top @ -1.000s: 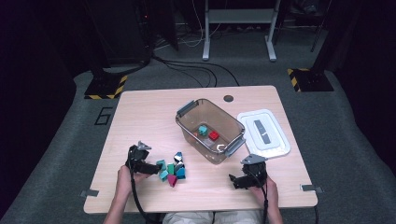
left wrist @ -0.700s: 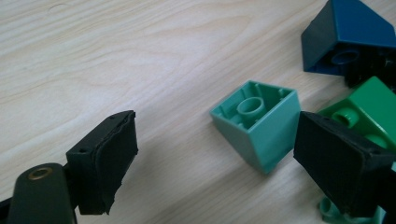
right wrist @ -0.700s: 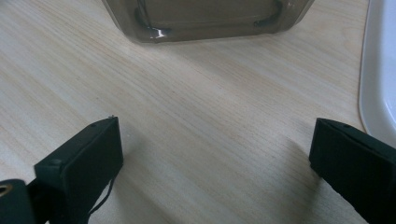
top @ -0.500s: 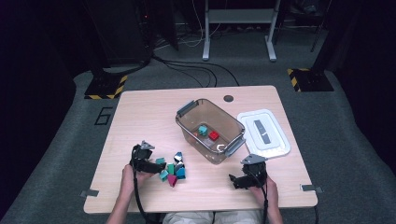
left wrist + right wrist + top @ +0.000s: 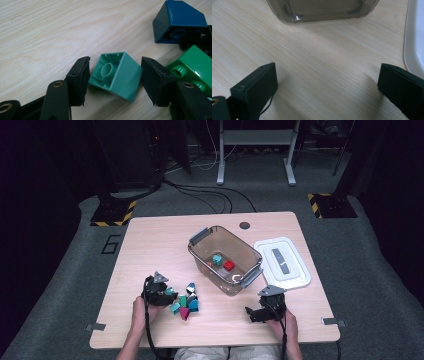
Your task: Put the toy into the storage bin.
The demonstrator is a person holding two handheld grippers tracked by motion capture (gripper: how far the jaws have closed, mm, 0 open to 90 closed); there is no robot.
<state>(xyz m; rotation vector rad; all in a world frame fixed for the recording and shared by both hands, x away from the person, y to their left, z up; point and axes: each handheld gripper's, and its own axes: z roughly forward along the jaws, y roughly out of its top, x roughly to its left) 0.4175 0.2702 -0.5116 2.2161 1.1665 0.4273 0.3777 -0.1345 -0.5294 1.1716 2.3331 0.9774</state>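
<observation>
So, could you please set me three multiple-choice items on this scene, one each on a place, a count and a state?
1. Where does the white lid lie?
A. on the bin
B. on the table beside the bin
C. on the floor

2. How many bricks lie in the clear bin?
A. two
B. five
C. none

3. How does the left gripper stand?
A. wide open over bare wood
B. its pads flank the teal brick
C. holding the lid

Key: 1 B, the lid rests flat at the bin's right; 2 A, one teal, one red; 3 B, a pad sits at either side of the brick.
</observation>
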